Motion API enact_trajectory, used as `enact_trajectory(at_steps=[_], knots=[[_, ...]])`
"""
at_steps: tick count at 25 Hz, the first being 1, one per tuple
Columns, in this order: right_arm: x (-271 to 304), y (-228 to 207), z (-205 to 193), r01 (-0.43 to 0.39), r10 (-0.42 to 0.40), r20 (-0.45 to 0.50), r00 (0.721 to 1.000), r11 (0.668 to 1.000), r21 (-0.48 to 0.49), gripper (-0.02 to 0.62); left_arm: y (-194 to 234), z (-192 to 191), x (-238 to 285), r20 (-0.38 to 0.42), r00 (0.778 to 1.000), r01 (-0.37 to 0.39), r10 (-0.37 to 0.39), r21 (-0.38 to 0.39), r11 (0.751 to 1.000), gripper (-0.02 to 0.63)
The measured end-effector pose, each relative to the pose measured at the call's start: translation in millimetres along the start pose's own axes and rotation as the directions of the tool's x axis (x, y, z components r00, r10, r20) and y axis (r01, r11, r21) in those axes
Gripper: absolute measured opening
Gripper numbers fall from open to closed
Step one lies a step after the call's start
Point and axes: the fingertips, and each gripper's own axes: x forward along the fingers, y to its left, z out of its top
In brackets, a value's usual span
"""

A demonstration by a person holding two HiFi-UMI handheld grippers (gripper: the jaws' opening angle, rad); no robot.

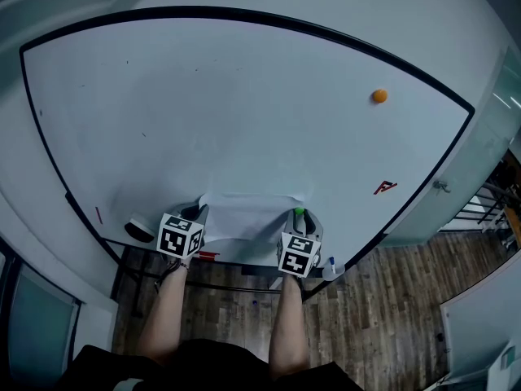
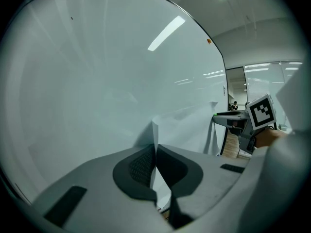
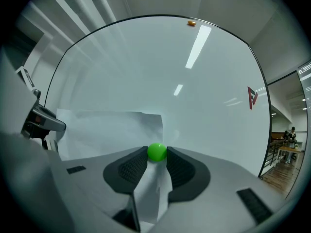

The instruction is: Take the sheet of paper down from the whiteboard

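Observation:
A white sheet of paper hangs low on the whiteboard, its top edge curling off the surface. My left gripper is shut on the sheet's left edge; in the left gripper view the paper runs up from between the closed pads. My right gripper is at the sheet's right edge, shut on a round green magnet. A fold of the paper lies between those jaws under the ball. The green magnet shows just above that gripper's cube.
An orange magnet sits at the board's upper right and a red shape lower right. An eraser rests on the tray at the lower left. Wooden floor lies below the board, with glass partitions to the right.

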Motion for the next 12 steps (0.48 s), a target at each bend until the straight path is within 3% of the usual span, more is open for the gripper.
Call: enact_trajectory(at_steps=[12], knots=[[1, 3, 0, -0.008, 0.008, 0.001, 1.0, 1.0, 0.0, 0.135, 12, 2, -5, 0.016, 0.999, -0.049, 0.049, -0.016, 0.999, 0.021]])
